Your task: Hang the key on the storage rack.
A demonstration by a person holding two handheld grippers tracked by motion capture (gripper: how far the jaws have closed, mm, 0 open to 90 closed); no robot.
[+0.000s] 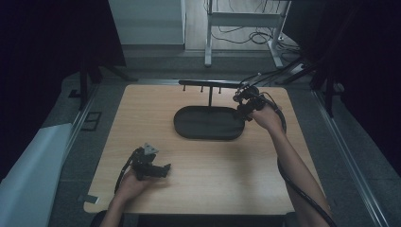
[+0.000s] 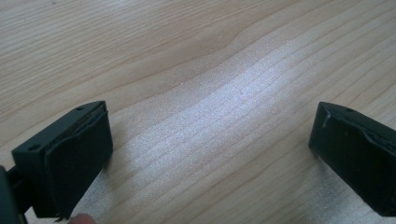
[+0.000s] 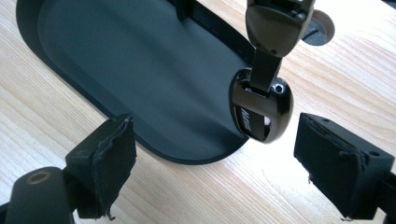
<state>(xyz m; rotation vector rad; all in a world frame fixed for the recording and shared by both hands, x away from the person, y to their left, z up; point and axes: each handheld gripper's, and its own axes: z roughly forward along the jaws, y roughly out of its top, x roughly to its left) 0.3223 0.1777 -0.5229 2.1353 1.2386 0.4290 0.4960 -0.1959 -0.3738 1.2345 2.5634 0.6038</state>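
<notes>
Here, at the far right of the table (image 1: 213,184): right gripper (image 3: 212,154) held with jaws spread wide, pads pressing on nothing. Just ahead of it, in the gap between the jaws and nearer the right one, hangs a glossy dark fob (image 3: 259,112), free of both pads. Suspended by a short link from a grey metal piece (image 3: 275,25) above; cannot tell from the pictures what that piece hangs on. Long axis running straight up and down, rounded end pointing down toward the jaws, broad face turned roughly toward the left jaw. Placed over the right end of the black oval tray (image 3: 116,60), right at its rim, not resting in it. In the high view, same right gripper (image 1: 242,112) up beside the right end of the stand's hook bar (image 1: 210,83); fob too small to make out there. Clearly the nearer hand for any grab: a short push forward, then a squeeze across the narrow sides. Left gripper (image 2: 210,154) well apart, low at the near left (image 1: 163,169), likewise spread, nothing but bare wood between its pads.
</notes>
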